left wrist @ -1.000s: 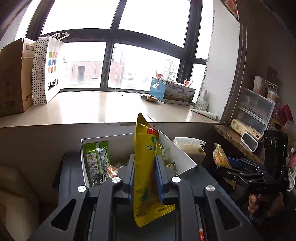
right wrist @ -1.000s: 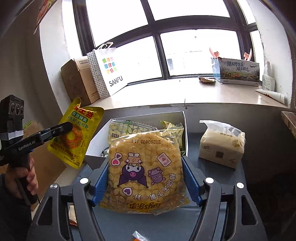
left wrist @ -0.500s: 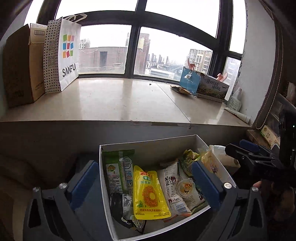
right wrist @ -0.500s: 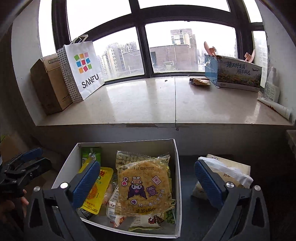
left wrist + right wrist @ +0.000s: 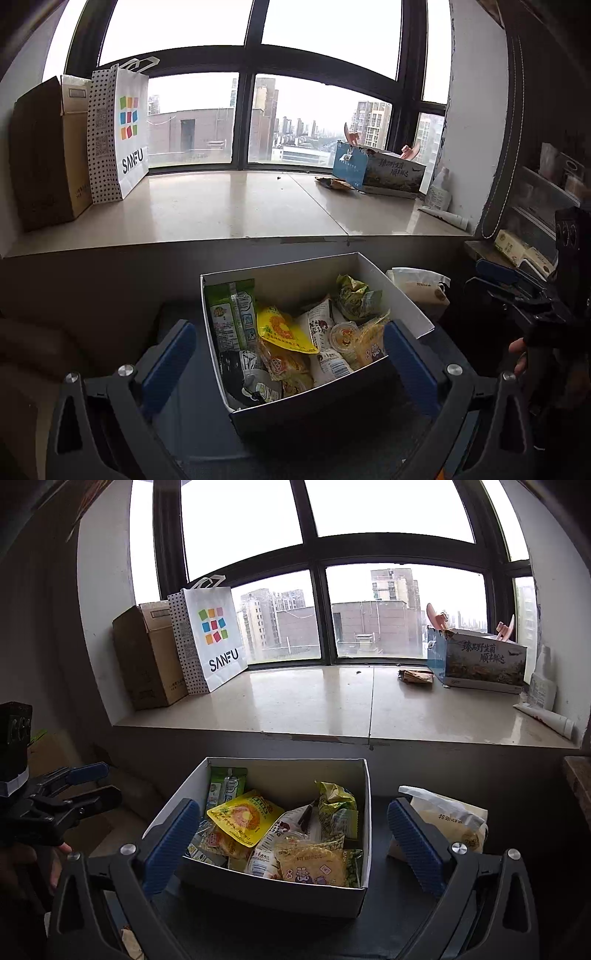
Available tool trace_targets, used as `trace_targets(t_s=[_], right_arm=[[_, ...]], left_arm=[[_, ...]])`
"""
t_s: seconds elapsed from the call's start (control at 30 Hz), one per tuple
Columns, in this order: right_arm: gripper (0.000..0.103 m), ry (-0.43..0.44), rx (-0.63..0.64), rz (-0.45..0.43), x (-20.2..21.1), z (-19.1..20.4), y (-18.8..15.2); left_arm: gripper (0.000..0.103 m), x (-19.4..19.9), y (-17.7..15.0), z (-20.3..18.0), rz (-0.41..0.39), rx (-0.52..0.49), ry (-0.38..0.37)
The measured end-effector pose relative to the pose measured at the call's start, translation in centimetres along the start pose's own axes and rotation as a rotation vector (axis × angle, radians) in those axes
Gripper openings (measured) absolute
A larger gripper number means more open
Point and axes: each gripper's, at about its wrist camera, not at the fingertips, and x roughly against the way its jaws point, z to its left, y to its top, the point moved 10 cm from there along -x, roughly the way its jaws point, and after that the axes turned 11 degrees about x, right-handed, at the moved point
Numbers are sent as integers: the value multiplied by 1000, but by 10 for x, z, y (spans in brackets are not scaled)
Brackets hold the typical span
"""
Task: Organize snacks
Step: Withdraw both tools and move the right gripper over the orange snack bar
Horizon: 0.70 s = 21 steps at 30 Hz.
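Observation:
A white cardboard box (image 5: 402, 299) (image 5: 364, 786) on a dark table holds several snack packets. A yellow ring-snack bag (image 5: 282, 328) (image 5: 242, 818) lies on top near the box's left. A clear corn-puff bag with cartoon figures (image 5: 312, 864) (image 5: 369, 345) lies at the box's front right. A green packet (image 5: 231, 314) leans on the left wall. My left gripper (image 5: 288, 354) is open and empty, in front of the box. My right gripper (image 5: 291, 834) is open and empty, in front of the box.
A tissue pack (image 5: 421, 290) (image 5: 450, 818) sits right of the box. The window sill (image 5: 314, 701) carries a brown carton (image 5: 147, 657), a white SANFU bag (image 5: 214, 635) and a blue printed box (image 5: 476, 661). Shelves (image 5: 535, 206) stand at the right.
Both grippers let go of their bags, the yellow one and the corn-puff one, which now lie in the box. Both grippers opened wide and pulled back from the box.

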Motion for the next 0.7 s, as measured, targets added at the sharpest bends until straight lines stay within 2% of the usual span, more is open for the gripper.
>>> trace_targets(t_s=[0.13, 0.3, 0.6, 0.7], right_arm=[[103, 52, 44, -13, 32, 25, -20], [103, 78, 59, 14, 62, 43, -64], [103, 88, 21, 89, 100, 56, -158], [103, 93, 4, 118, 107, 58, -184]], left_arm=[[103, 35, -30, -20, -9, -23, -65], [103, 65, -72, -36, -20, -55, -78], [103, 95, -136, -29, 27, 24, -101], [103, 99, -153, -23, 47, 41, -87]])
